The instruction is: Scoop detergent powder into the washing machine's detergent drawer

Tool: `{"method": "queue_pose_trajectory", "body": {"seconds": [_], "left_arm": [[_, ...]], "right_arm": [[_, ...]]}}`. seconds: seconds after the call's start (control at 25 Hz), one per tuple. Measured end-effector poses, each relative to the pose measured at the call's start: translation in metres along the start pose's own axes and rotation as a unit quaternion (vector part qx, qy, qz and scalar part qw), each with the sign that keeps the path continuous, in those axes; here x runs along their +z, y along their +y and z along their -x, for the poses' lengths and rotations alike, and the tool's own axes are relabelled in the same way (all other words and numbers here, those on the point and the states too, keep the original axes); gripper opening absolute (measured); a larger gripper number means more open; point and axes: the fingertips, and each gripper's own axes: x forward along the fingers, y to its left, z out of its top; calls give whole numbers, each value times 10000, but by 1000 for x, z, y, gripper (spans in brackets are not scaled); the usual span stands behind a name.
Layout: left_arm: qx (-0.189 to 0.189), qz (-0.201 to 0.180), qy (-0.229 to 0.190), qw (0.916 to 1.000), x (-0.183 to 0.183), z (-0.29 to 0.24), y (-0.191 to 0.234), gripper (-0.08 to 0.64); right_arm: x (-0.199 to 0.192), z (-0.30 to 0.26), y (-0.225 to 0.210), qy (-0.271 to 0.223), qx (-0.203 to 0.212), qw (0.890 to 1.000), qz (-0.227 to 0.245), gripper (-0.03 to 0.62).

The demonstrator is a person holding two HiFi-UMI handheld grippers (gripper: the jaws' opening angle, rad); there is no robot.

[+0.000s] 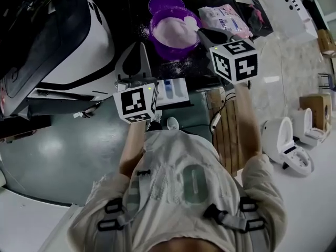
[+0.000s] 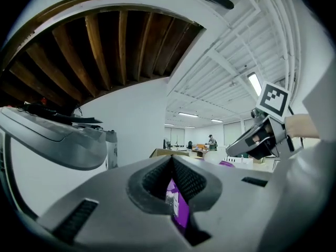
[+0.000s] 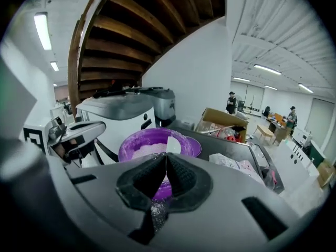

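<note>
Detergent powder lies straight ahead of the right claw, clamped on the white scoop, while the drawer sits nearer the left claw, seemingly pinching something purple.

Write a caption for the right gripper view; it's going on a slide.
Right tool grips a white scoop at a purple bowl of detergent powder.

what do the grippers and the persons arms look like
The left gripper and right gripper are grey plastic with black ribbed pads, each carrying a white cube of black square markers. The person wears a pale short-sleeved shirt with grey harness straps.
</note>
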Motion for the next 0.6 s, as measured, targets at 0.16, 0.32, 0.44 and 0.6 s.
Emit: {"method": "queue_pose_trajectory", "body": {"seconds": [0.16,0.32,0.44,0.6], "left_arm": [[-79,26,1,10000,-6,-12,12,20],[-145,39,22,9999,-10,-21,21,20],[-162,28,41,9999,-12,-27,28,20],[-165,28,50,9998,-17,-32,37,20]], "right_arm": [[-6,-26,-2,739,124,9971,150,11],[-10,-46,-5,1324,38,9905,374,11],[-10,-55,-9,1590,-75,9862,451,11],[-14,-61,-11,1881,-127,9807,511,11]]}}
